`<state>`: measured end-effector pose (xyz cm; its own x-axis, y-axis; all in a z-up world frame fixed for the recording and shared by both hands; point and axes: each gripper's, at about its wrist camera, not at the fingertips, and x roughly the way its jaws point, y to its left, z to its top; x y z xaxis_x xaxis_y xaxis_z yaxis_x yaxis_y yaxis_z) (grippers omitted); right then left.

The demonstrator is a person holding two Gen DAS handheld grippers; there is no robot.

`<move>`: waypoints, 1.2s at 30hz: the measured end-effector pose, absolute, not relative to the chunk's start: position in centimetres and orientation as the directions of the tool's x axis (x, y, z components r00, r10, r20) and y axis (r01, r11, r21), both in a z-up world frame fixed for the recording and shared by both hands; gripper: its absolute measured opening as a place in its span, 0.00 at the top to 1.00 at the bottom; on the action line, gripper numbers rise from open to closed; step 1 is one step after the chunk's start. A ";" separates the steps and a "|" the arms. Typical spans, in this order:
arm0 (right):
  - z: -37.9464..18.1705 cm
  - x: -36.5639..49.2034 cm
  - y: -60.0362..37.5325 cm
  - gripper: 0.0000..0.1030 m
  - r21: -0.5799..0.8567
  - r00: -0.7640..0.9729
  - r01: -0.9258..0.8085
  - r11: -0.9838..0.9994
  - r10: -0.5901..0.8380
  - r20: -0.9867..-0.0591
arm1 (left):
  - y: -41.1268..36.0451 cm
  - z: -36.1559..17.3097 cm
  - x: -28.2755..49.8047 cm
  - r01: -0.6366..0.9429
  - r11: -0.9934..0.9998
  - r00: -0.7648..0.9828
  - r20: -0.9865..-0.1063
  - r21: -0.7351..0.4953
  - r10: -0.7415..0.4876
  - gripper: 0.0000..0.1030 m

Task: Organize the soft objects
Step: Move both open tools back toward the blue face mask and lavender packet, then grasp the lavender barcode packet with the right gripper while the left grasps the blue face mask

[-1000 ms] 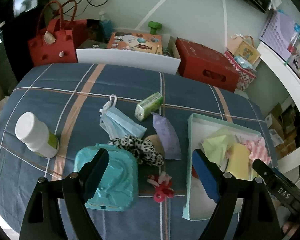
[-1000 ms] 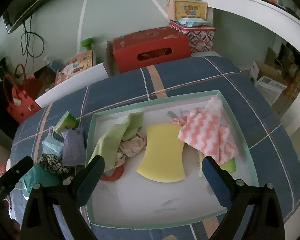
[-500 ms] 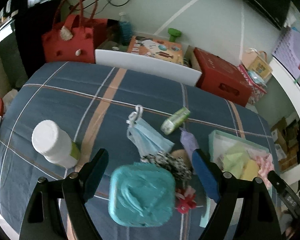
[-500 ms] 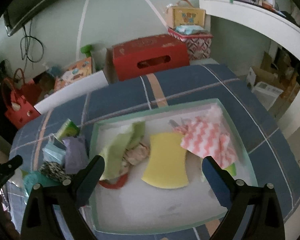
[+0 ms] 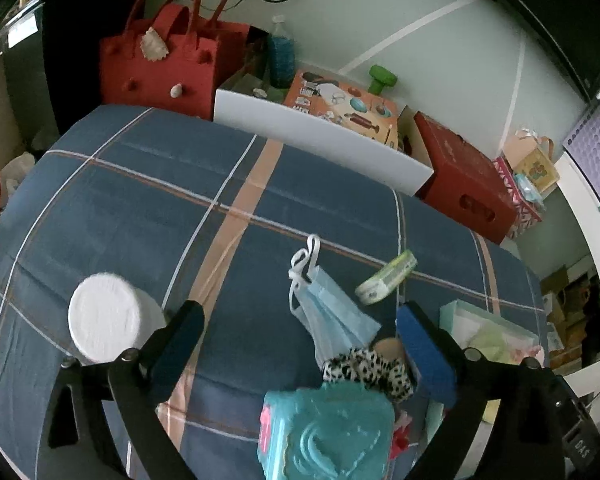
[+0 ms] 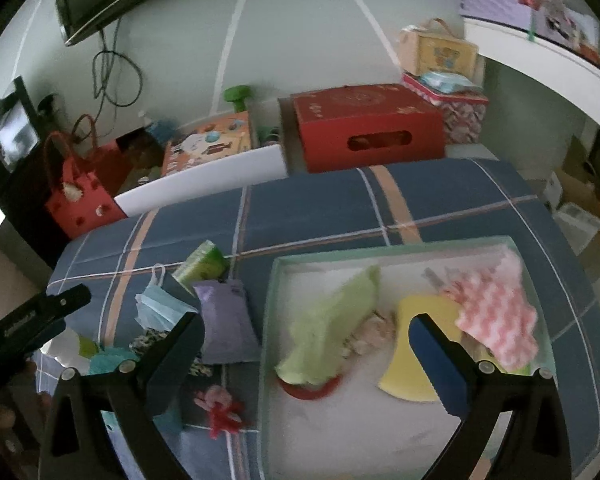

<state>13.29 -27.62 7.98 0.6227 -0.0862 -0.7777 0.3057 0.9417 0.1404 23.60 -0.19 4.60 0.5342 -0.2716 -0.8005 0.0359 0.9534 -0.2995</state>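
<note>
Since a second ago the left gripper [image 5: 300, 348] has risen and tilted back; the teal wipes pack [image 5: 332, 432] now sits low between its wide-open, empty fingers. The right gripper [image 6: 306, 354] hovers over the tray [image 6: 400, 246], fingers spread, holding nothing. The face mask [image 5: 332, 312] lies beyond on the plaid worktop [image 5: 140, 200]; red boxes line the wall.

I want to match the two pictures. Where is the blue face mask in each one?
Left wrist view: the blue face mask lies right of centre on the checked cloth, just above the spotted scrunchie.
Right wrist view: the mask is at the left, beside the purple pouch.
Shared landmark: the small green packet, close to the mask in both.
</note>
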 end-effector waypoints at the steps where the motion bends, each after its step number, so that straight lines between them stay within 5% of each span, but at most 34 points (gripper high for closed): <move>1: 8.1 13.8 -27.1 0.00 0.140 0.627 0.294 0.945 -0.080 -0.775 | -0.3 4.7 23.8 0.039 0.955 0.544 -0.796 -0.294 -0.267 0.06; 18: 5.3 20.2 -23.4 0.00 0.145 0.622 0.187 0.972 -0.003 -0.783 | -2.9 4.2 27.0 0.130 0.980 0.571 -0.797 -0.153 -0.200 0.06; 31: 2.7 21.7 -22.4 0.00 0.151 0.576 0.149 0.977 0.038 -0.817 | -2.8 0.9 29.0 0.133 0.967 0.413 -0.875 -0.216 -0.252 0.06; 36: 1.7 22.0 -21.7 0.18 0.167 0.550 0.126 0.978 0.071 -0.832 | -3.2 -0.4 29.3 0.154 0.951 0.338 -0.891 -0.267 -0.305 0.06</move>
